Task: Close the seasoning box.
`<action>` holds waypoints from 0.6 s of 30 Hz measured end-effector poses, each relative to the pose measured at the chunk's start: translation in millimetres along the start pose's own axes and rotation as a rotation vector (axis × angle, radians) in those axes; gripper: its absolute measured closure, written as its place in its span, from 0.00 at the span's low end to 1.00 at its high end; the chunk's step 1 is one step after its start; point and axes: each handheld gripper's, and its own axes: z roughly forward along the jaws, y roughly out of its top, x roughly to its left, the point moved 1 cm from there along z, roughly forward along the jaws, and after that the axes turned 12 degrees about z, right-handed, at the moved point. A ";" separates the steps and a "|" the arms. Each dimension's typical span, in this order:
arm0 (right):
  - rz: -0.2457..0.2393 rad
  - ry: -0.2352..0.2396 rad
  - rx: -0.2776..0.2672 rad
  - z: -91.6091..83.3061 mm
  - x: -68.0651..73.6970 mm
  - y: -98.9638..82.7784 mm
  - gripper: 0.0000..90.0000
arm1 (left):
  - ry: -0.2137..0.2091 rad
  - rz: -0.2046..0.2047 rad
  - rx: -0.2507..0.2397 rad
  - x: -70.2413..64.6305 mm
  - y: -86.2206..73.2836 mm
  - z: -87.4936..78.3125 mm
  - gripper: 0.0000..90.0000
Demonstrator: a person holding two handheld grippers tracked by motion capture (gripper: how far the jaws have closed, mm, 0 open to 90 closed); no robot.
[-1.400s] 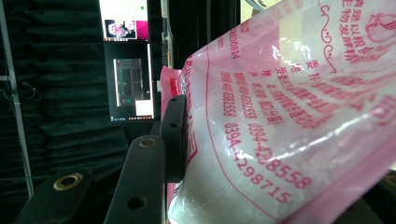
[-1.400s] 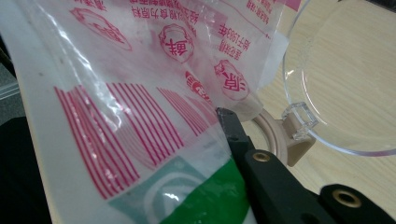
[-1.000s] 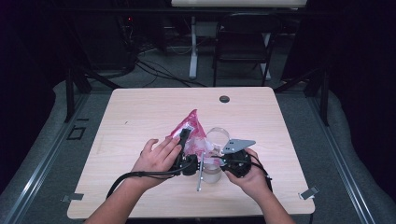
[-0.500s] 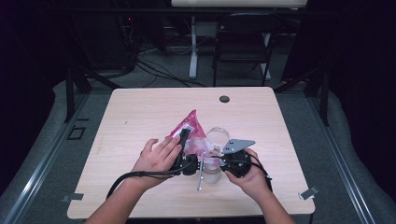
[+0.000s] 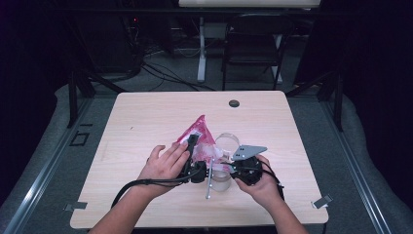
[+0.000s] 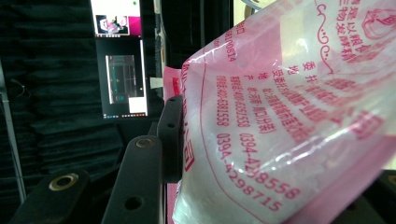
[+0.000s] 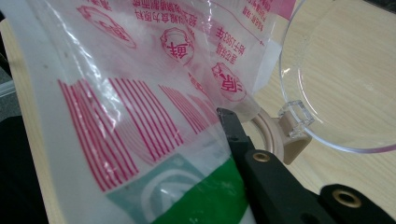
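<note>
A: Where is the bag held?

B: At lower centre of the high view, between both hands. The left gripper is clamped on its pink edge; in the left gripper view the film is seen pressed against the jaw. The right gripper is closed on a corner, though that pinch is partly hidden.

A: What could go wrong?

B: The slick film could be pulled out, and powder spilled beside the jar on the table. The open lid could be knocked.
</note>
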 end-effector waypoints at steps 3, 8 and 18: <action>0.002 0.000 -0.005 -0.3 0.4 0.3 1.00 | -0.005 -0.013 -0.002 -2.0 -0.7 0.5 0.71; 0.004 0.004 -0.013 -1.6 0.5 1.0 1.00 | -0.018 -0.020 0.008 -2.1 -1.9 0.2 0.71; 0.007 0.008 -0.026 -3.5 2.3 2.5 1.00 | -0.013 -0.028 0.002 -3.7 -4.1 1.1 0.71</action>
